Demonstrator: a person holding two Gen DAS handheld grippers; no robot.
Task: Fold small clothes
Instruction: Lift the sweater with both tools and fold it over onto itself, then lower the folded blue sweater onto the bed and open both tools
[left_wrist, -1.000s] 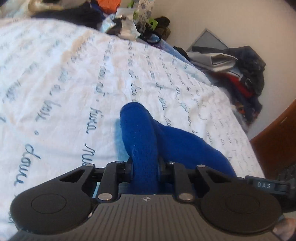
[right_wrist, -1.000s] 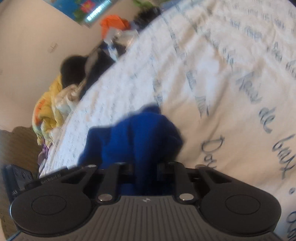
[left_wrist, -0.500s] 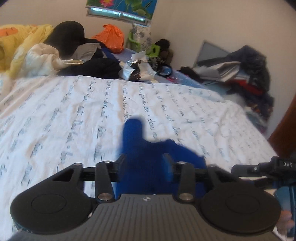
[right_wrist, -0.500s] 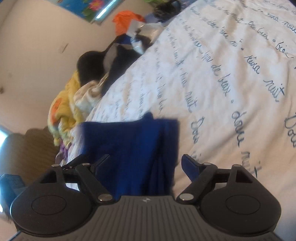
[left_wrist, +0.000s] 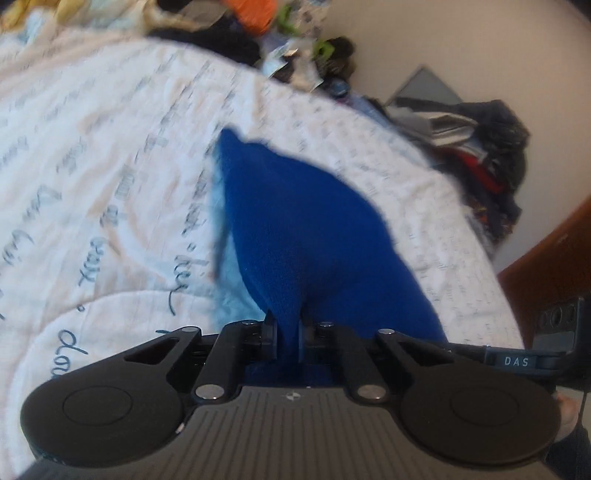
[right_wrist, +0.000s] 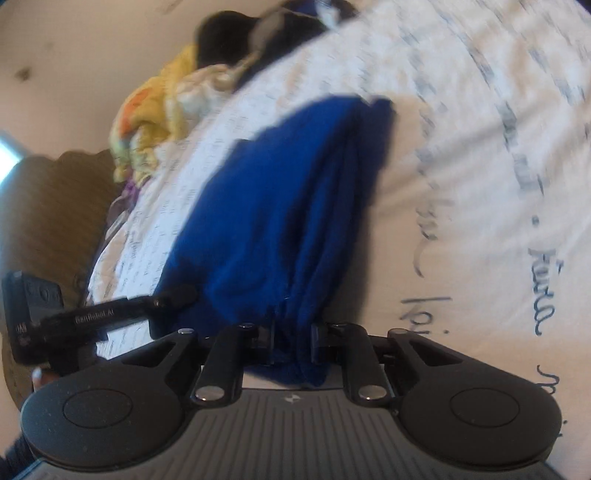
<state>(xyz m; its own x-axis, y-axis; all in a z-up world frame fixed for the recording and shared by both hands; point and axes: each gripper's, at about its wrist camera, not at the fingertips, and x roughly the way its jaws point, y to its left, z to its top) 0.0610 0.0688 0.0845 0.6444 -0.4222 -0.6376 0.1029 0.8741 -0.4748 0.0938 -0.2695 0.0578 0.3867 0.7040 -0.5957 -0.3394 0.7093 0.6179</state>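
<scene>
A: Left side first?
B: The left gripper (left_wrist: 287, 334) pinches an edge of the blue garment (left_wrist: 314, 240), which hangs over the bedspread (left_wrist: 92, 166).
A: And right?
B: The right gripper (right_wrist: 291, 341) clamps a bunched edge. It is soft, light and floppy, probably fleece, though blur hides the texture; corners suit gripping best.

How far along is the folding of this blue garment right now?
Done: little that shows. The blue garment is bunched, not flat. In hand: the left tongs and right tongs each pinch part of it above the white bedspread. Left: spreading it out, making the folds, setting it down.
</scene>
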